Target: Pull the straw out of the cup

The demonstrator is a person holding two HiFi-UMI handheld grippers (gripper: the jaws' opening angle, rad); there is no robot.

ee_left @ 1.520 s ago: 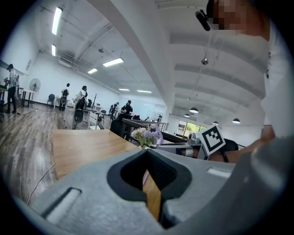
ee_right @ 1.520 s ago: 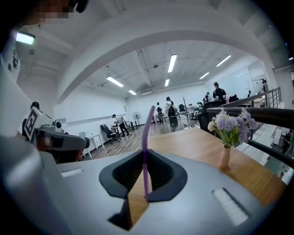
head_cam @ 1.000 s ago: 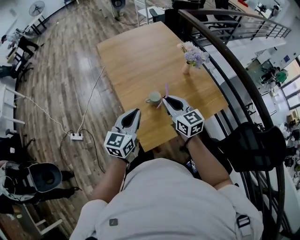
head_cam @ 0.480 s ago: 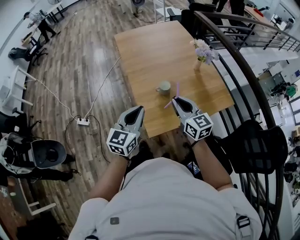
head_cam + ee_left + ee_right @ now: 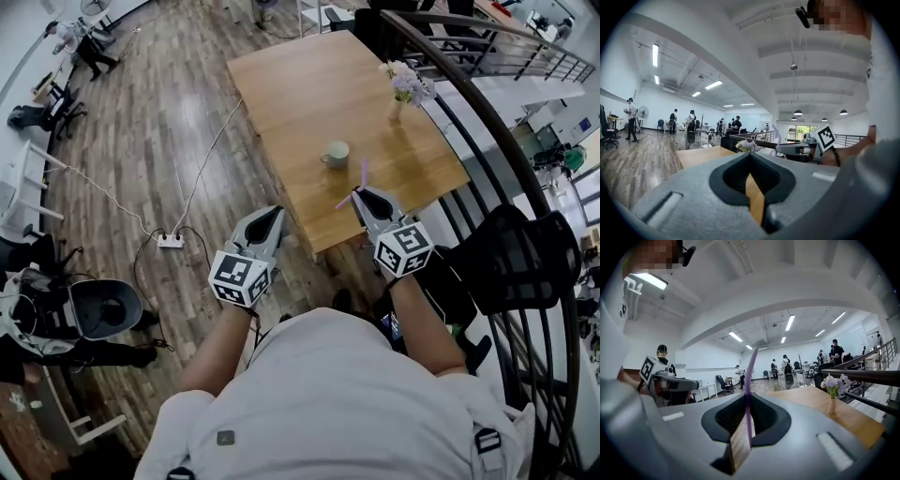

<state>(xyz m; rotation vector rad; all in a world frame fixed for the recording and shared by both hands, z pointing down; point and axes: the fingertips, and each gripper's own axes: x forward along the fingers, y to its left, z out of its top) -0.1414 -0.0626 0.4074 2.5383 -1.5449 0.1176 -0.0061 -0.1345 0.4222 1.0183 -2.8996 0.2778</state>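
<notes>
The right gripper (image 5: pixel 361 195) is clamped on the thin purple plastic straw (image 5: pixel 364 174), which is well clear of the pale ceramic cup (image 5: pixel 336 154) (standing on the light wooden table (image 5: pixel 300 84)). The left gripper (image 5: pixel 272 214) has its jaws drawn together on nothing, just off the table's near edge.

Below me runs a dark plank floor (image 5: pixel 141 122), with a white cable trailing to a power strip (image 5: pixel 171 241). The pale wooden desk (image 5: pixel 300 84) stands ahead, a vase of flowers (image 5: pixel 405 89) near its right edge. A curved black railing (image 5: pixel 487 122) sweeps past on my right. Strip lights (image 5: pixel 790 322) line the white ceiling.
</notes>
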